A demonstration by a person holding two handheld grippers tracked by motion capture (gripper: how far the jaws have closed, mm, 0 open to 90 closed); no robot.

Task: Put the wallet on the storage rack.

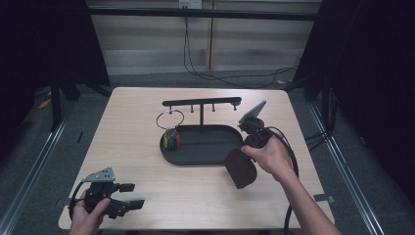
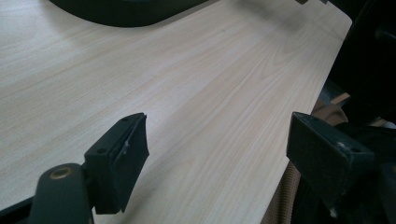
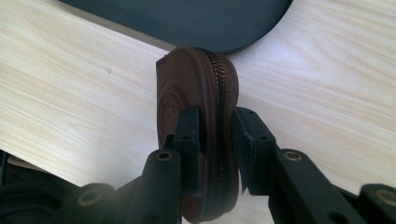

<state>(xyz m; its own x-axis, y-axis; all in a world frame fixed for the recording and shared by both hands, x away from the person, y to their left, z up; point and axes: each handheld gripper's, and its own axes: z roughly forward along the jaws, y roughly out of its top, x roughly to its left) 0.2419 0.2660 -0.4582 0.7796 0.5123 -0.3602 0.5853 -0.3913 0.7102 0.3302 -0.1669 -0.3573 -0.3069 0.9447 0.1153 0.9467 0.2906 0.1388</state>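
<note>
While the left gripper (image 1: 128, 196) rests at the near left corner of the pale wooden desk (image 1: 147, 147) with its jaws spread wide and nothing between them, the right gripper (image 3: 215, 135) pinches a brown leather zipped pouch (image 3: 198, 93) by its edge. The pouch hangs just off the desk, beside the near right end of the black oval tray (image 1: 205, 147), whose rack carries a ring of coloured keys (image 1: 171, 139).

A pale wood desk (image 1: 147, 196) stands on grey carpet floor (image 1: 44, 161). Behind the desk runs a light panelled wall (image 1: 147, 44), where black cables (image 1: 195, 68) trail down; dark curtains (image 1: 372, 73) flank the desk.
</note>
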